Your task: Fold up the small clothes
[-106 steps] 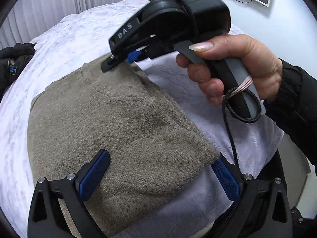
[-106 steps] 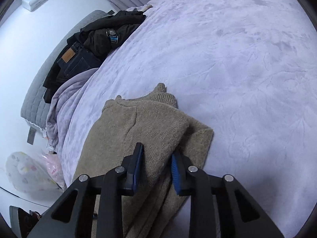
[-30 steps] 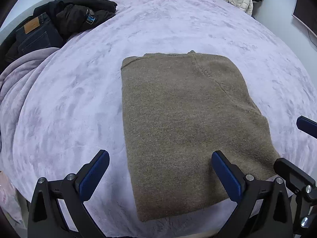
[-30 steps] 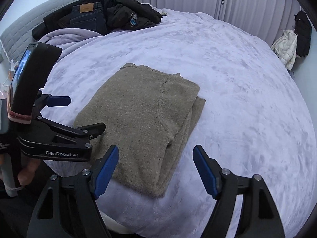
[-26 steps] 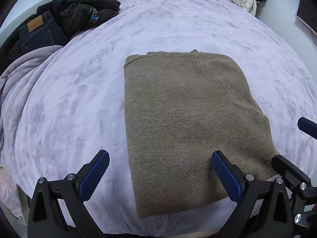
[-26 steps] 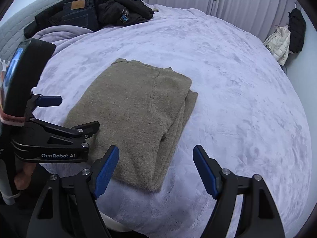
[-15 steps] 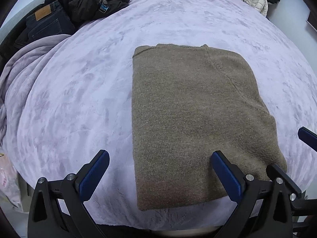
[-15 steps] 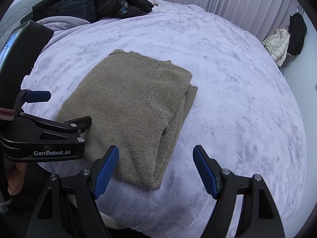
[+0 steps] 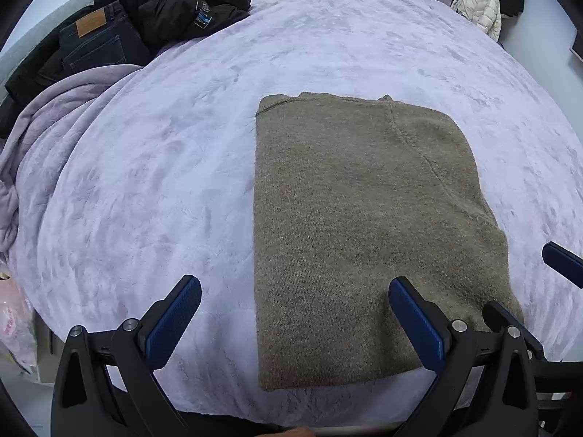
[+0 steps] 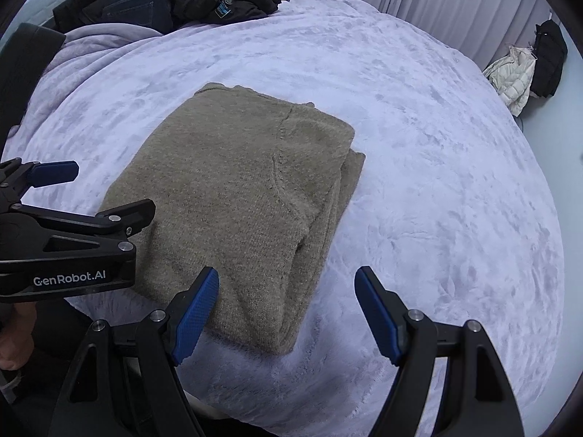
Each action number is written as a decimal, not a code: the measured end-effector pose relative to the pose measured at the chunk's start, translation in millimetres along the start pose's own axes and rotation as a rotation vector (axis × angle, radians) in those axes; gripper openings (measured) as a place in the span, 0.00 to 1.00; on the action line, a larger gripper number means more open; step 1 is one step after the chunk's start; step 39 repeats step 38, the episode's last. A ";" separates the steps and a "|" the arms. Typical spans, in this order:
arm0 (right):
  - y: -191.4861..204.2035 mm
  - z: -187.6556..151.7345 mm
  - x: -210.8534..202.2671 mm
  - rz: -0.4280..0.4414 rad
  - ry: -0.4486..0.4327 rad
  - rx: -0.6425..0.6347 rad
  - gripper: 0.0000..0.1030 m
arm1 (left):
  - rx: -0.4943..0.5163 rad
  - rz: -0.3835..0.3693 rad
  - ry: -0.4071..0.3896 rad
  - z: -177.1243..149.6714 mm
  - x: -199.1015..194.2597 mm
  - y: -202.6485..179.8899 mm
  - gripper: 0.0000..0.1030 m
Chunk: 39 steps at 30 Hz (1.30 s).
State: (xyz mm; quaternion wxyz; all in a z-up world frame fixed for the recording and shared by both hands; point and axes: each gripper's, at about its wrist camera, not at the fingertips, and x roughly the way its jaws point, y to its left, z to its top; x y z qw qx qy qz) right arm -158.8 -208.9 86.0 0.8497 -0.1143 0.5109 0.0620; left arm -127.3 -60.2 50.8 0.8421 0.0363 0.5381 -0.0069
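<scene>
Tools (image 9: 294, 322) (image 10: 288, 313) wide apart, empty, above folded sweater (image 9: 364, 225).

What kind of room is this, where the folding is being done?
Most likely a bedroom at home. The folded sweater lies on a wide bed under a plush lilac blanket; jeans and a dark jacket are piled near the padded headboard, and long curtains hang behind.

Both wrist cameras look steeply down from the bed's near edge, sharing the folded sweater (image 9: 364, 225) and, seemingly, far curtains.
</scene>
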 end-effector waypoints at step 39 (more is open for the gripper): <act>-20.0 -7.7 -18.3 -0.011 -0.062 0.011 0.77 | 0.033 0.011 -0.074 -0.3 -27.7 -16.1 1.00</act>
